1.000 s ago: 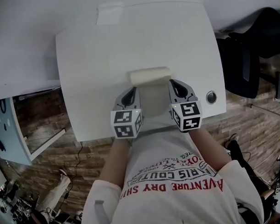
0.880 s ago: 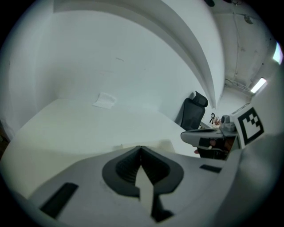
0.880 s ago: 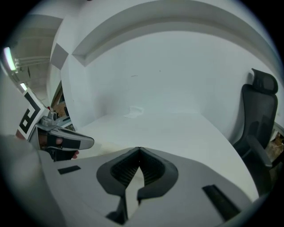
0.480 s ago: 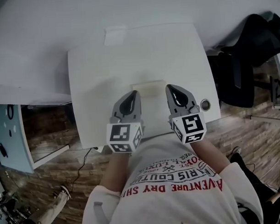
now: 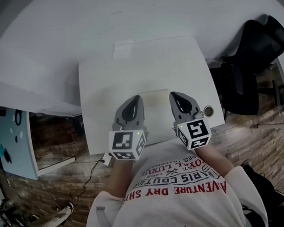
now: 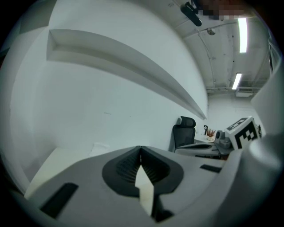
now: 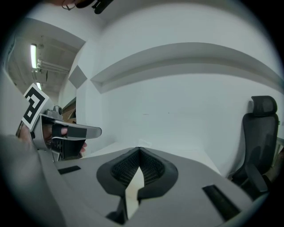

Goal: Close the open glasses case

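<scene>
White table (image 5: 104,84) up against a plain white wall (image 7: 177,111). The pale glasses case (image 5: 155,105) lay flat on it, right between the left gripper (image 5: 134,100) and the right gripper (image 5: 175,96), one on each side. Both grippers had their jaws pressed together with nothing pinched in them.

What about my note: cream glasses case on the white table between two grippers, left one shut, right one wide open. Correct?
No: the right gripper is shut too; the right gripper view shows its jaw tips meeting, nothing between. The left gripper is shut, and the cream glasses case lies between them on the white table.
</scene>
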